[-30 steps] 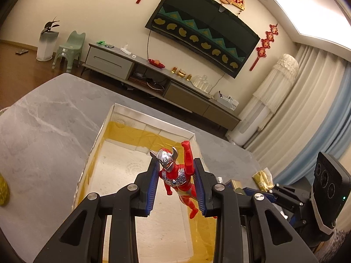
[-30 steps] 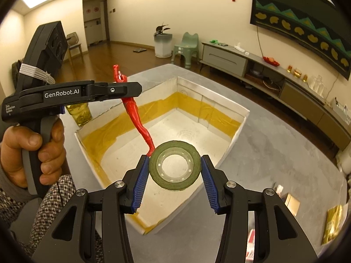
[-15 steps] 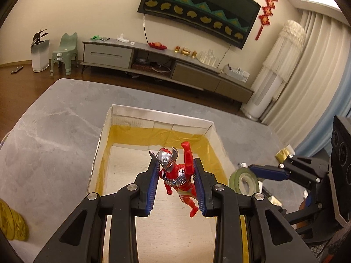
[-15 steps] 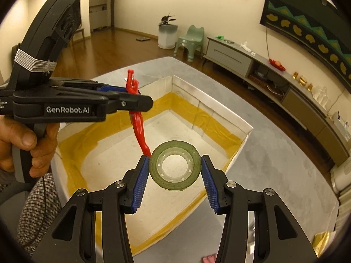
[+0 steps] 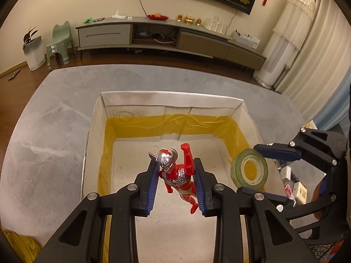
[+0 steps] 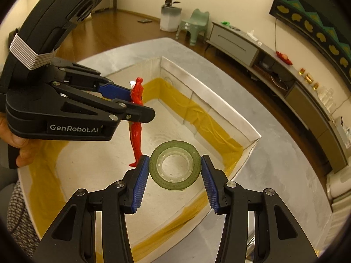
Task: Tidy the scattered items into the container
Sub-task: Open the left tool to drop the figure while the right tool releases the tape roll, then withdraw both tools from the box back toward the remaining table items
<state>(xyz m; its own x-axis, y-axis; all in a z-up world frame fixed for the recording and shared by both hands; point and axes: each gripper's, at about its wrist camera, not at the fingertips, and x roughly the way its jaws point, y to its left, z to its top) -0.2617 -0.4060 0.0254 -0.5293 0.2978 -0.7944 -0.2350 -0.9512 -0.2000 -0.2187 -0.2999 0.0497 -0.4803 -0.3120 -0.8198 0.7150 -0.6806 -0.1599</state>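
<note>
Over the grey table I hold both loads above the open box, a white carton with yellow tape running around its inner walls and, as far as both views show, a bare floor. By my reading this is the drop-off step: both items hang inside the rim, clear of the floor, and neither is released yet.

The left gripper has its blue-padded fingers closed on a red and silver toy figure, pinched at the torso, with one arm raised past the fingertips and the legs dangling toward the box floor. The right gripper has its fingers clamped on opposite edges of a green roll of tape, its open core facing the wrist camera, above the box's right-hand part. From the right wrist view the figure's foot hangs just beside the right gripper's left finger; I cannot tell whether they touch.

Next, I judge, each gripper should sink a little lower and open in turn, keeping the two apart so the falling pieces do not knock together or bounce over the wall.
</note>
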